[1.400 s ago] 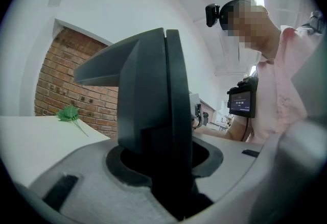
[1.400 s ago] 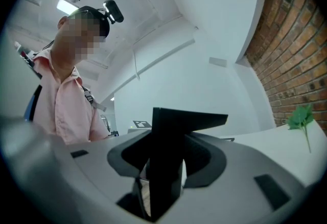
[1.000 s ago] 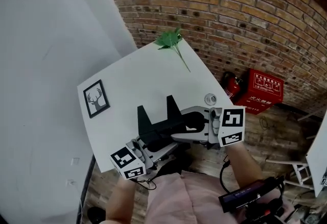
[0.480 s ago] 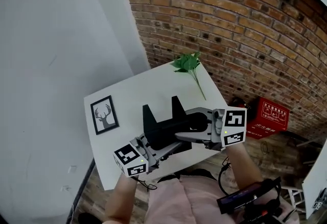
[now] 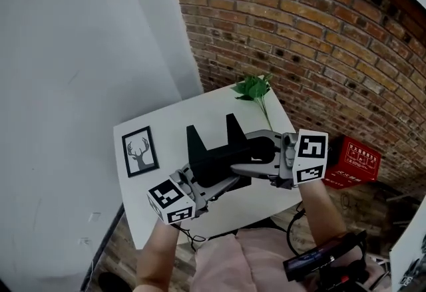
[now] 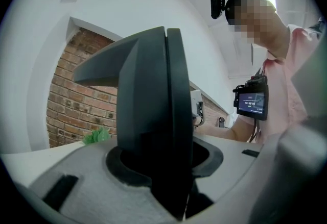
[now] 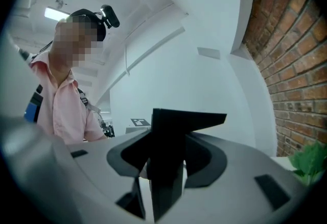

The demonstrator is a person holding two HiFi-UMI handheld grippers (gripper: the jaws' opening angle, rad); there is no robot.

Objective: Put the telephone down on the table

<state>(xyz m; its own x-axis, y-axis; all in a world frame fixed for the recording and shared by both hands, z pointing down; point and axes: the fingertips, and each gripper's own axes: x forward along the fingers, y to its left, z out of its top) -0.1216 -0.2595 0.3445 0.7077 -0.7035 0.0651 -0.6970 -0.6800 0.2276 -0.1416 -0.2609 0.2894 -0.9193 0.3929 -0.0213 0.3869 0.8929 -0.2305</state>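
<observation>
Plainly, we had one black telephone [image 5: 216, 154] carried between two hand-held grippers, over the near half of the one white table [image 5: 200, 111]; whether its underside touched the tabletop we could not tell from the head view. The left gripper [image 5: 212, 185] came in from the near left and its jaws were clamped on the telephone's left end, which filled the middle of the left gripper view as a dark upright slab seated between the two grey jaws. The right gripper [image 5: 247, 161] came in from the right and its jaws were likewise closed on the telephone's right end, a black wedge standing between them in the right gripper view. Both grippers lay roughly level, pointing toward each other. Two raised ends of the telephone stood up on its far side. On the table we counted two other things: one framed deer picture [image 5: 140, 152] lying at the left edge, well apart from the telephone, and one green leafy sprig [image 5: 254, 88] at the far right corner. One red box [image 5: 356, 163] sat on the floor to the right, beside the brick wall [image 5: 299, 38].
</observation>
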